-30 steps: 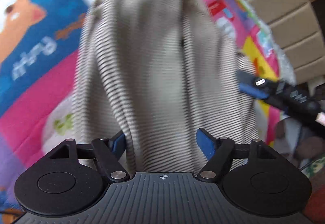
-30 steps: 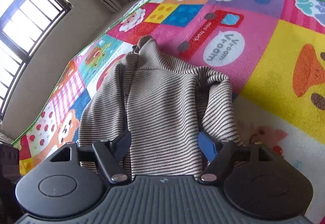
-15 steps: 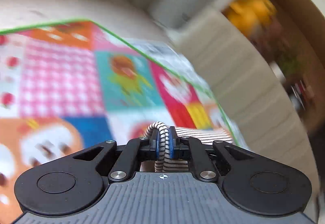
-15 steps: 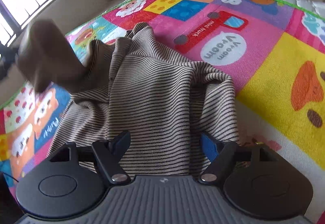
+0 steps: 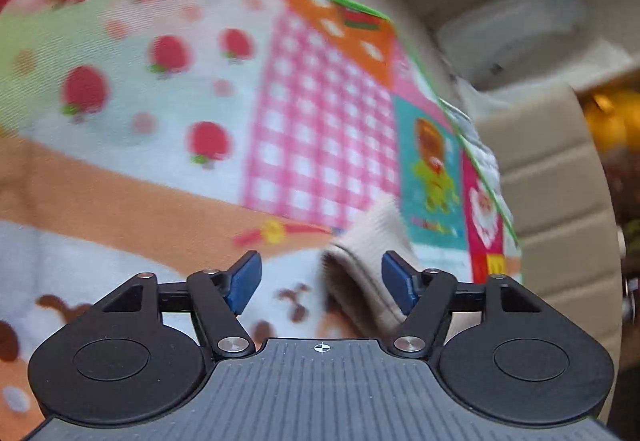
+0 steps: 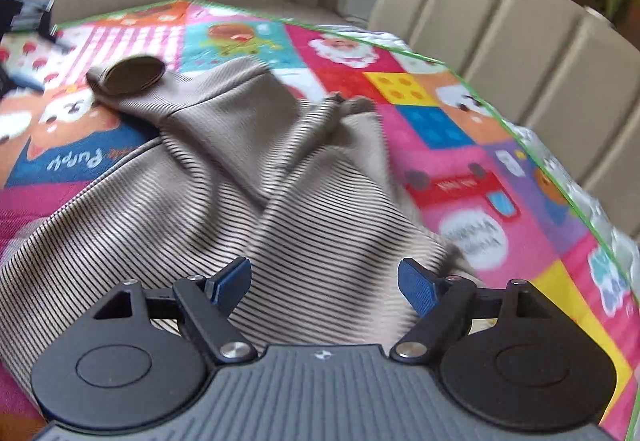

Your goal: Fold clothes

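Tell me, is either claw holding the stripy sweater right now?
No, neither. The left claw is open beside a sleeve cuff. The right claw is open above the stripy sweater.

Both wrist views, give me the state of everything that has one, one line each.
Left claw: open, a blurred cuff loose between its fingers.
Right claw: open, over the sweater.
Sweater: rumpled, unfolded, sleeve stretched out to the left.
Blanket: spread flat under the sweater.

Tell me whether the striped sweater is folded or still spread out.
Not folded: the striped sweater lies rumpled on the play mat, one sleeve flung out sideways, creases across the body, no neat fold lines.
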Demonstrator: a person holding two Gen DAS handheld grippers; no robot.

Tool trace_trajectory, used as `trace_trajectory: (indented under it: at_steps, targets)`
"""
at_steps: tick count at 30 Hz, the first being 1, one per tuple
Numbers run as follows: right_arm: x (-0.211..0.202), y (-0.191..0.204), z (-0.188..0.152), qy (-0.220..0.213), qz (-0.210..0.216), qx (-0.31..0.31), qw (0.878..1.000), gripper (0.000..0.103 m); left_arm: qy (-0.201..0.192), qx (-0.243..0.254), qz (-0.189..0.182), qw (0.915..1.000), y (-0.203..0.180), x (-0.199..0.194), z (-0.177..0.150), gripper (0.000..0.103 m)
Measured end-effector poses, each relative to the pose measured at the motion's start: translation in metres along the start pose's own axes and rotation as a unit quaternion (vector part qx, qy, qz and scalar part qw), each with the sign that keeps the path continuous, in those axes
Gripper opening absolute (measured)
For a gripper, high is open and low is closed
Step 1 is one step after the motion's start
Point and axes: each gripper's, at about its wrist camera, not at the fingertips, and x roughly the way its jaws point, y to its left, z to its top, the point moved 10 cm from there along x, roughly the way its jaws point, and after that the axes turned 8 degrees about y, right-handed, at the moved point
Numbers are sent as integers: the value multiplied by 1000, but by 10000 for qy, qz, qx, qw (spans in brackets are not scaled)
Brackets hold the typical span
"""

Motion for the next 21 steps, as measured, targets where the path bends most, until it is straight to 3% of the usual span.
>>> trace_trajectory:
  at_steps: [2, 4, 5, 6, 8, 10, 11, 13, 15, 16, 17, 18, 19, 20, 21]
  targets:
    - [15, 24, 0, 295, -44, -681, 9972, 78, 135, 614, -62, 9980, -30, 2, -16, 78]
    - [13, 4, -1, 324, -588, -1426, 9875, 76, 219, 1480, 31, 9887, -60, 5, -39, 83]
    - [10, -11, -1, 325, -903, -1782, 9793, 59, 202, 1971, 97, 9801, -71, 7, -52, 87]
    - [7, -24, 0, 326, -1216, -2134, 9688, 52, 185, 2452, 162, 9692, -82, 9, -64, 89]
    - [-1, -52, 2, 326, -1833, -2822, 9411, 52, 197, 3221, 261, 9461, -97, 16, -87, 91]
    - [-9, -78, 5, 322, -2433, -3485, 9046, 49, 352, 3571, 270, 9330, -105, 22, -104, 92]
    - [-14, -90, 7, 319, -2725, -3804, 8832, 42, 414, 3618, 260, 9310, -106, 23, -109, 93]
    - [-14, -144, 17, 407, -3412, -3765, 8603, 42, 492, 3672, 329, 9282, -103, 26, -115, 94]
    - [-19, -195, 28, 500, -3740, -3124, 8718, 42, 526, 3728, 449, 9253, -100, 28, -118, 94]
    - [-25, -213, 32, 484, -3582, -2569, 8963, 42, 547, 3740, 494, 9245, -98, 29, -119, 94]
    - [-34, -222, 33, 431, -3158, -1909, 9284, 42, 587, 3738, 504, 9243, -97, 30, -121, 94]
    - [-41, -220, 28, 382, -2479, -1192, 9607, 44, 628, 3735, 513, 9241, -96, 31, -122, 94]
    - [-51, -214, 22, 334, -1665, -433, 9845, 47, 662, 3743, 517, 9235, -98, 34, -123, 94]
    - [-56, -202, 17, 329, -886, 136, 9954, 54, 696, 3751, 521, 9229, -99, 36, -124, 95]
    - [-56, -183, 9, 379, -294, 379, 9981, 60, 719, 3762, 536, 9222, -101, 37, -127, 95]
